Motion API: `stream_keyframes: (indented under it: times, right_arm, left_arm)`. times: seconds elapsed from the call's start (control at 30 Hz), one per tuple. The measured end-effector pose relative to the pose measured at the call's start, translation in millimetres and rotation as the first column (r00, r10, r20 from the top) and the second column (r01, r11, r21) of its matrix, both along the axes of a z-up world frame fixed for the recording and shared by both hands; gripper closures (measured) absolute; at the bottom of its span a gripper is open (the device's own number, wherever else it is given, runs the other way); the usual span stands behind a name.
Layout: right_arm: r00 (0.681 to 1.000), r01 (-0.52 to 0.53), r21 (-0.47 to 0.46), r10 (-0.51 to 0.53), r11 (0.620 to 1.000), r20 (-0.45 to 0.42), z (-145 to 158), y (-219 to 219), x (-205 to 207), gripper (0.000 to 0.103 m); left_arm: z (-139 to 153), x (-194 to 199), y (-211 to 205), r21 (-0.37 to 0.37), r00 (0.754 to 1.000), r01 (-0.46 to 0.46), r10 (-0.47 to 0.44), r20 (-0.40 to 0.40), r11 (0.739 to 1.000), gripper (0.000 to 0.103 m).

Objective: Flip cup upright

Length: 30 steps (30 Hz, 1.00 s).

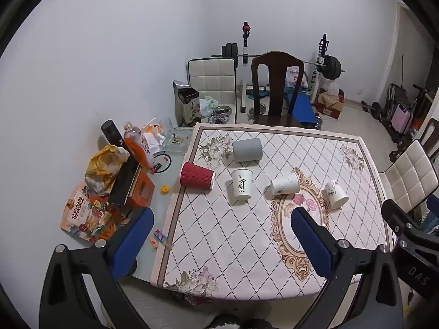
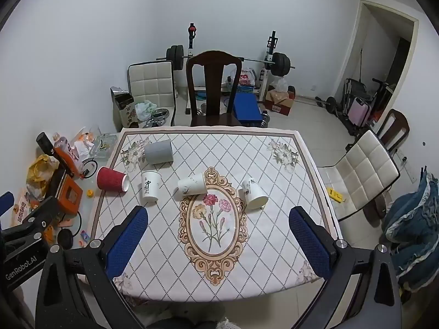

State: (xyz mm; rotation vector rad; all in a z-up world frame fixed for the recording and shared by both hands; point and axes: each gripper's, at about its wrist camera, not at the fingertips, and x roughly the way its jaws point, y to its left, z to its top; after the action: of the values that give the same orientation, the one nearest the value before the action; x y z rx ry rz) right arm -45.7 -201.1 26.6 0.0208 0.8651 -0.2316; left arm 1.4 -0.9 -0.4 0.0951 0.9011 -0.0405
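The tabletop (image 2: 247,148) carries five cups. A grey cup (image 2: 158,152), red cup (image 2: 112,183) and two white cups (image 2: 192,186) (image 2: 254,194) lie tipped; the lettered cup (image 2: 150,186) stands near left. Left gripper (image 1: 222,235) and right gripper (image 2: 218,233) hover nearside, jaws spread wide, holding nothing.

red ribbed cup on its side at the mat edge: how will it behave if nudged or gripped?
The red cup lies on its side, so it probably rolls, curving because it tapers. Its ribbed paper-like wall likely grips well but may crush if squeezed hard. It looks light and sits at the mat edge.
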Motion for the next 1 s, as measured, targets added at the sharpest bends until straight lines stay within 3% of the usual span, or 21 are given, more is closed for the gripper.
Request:
stream_keyframes:
  times: [1.0]
  right_arm:
    - [1.000,0.014,0.007,-0.014,1.000,0.010,5.8,-7.8,-8.7,0.000]
  left_arm:
    - [2.3,-10.6,-6.5,-0.018,1.000,0.001,-0.001,0.022,1.000,0.000]
